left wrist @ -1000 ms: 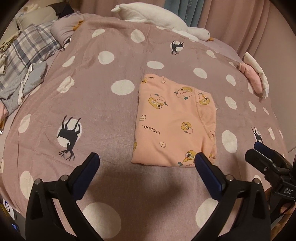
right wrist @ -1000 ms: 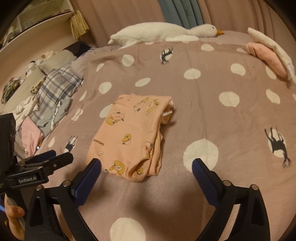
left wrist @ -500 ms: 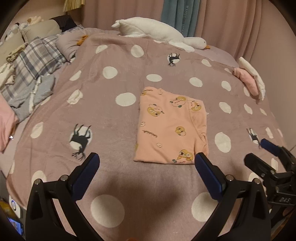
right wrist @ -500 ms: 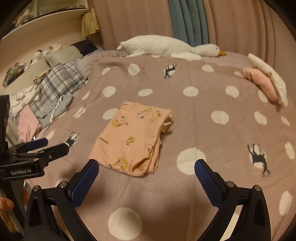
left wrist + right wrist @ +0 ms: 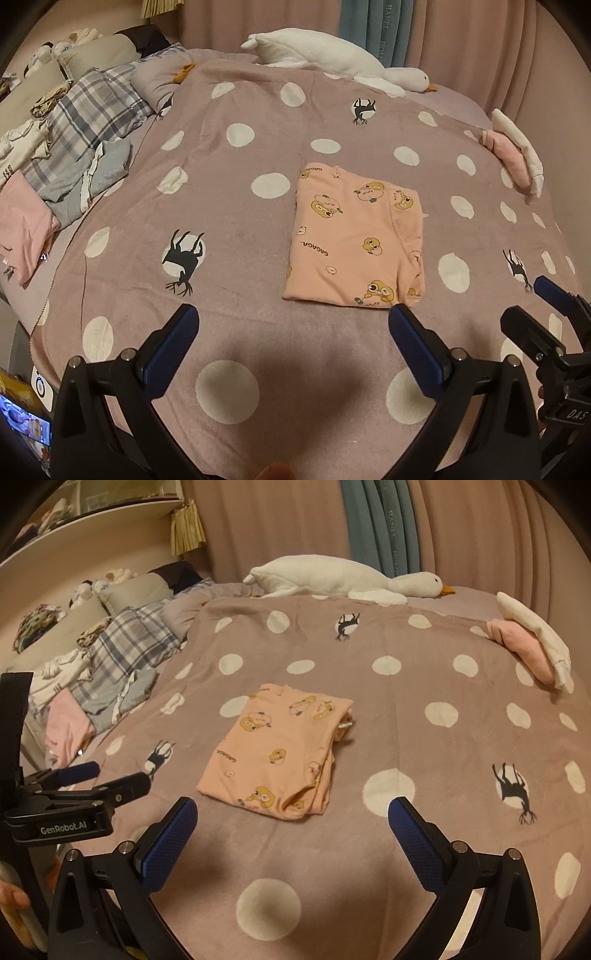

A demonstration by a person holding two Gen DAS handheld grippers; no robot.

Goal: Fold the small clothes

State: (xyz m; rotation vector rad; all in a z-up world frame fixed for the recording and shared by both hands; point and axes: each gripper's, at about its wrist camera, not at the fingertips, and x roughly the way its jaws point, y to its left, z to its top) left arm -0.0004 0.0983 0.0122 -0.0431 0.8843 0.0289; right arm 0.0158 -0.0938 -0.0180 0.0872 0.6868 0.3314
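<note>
A peach garment with cartoon prints [image 5: 356, 236] lies folded into a flat rectangle on the mauve dotted blanket [image 5: 236, 229]; it also shows in the right wrist view [image 5: 280, 749]. My left gripper [image 5: 293, 323] is open and empty, held above the blanket short of the garment's near edge. My right gripper [image 5: 291, 812] is open and empty, also back from the garment. Each gripper shows at the edge of the other's view: the right one [image 5: 546, 306] and the left one [image 5: 99, 779].
A white goose plush [image 5: 332, 66] lies at the far edge of the bed. Folded pink and white clothes [image 5: 517, 162] sit at the right edge. A heap of plaid, grey and pink clothes [image 5: 74, 147] lies at the left, with pillows behind.
Both grippers have drawn back and up from the folded garment, which now looks smaller and farther off. The garment has not moved.
</note>
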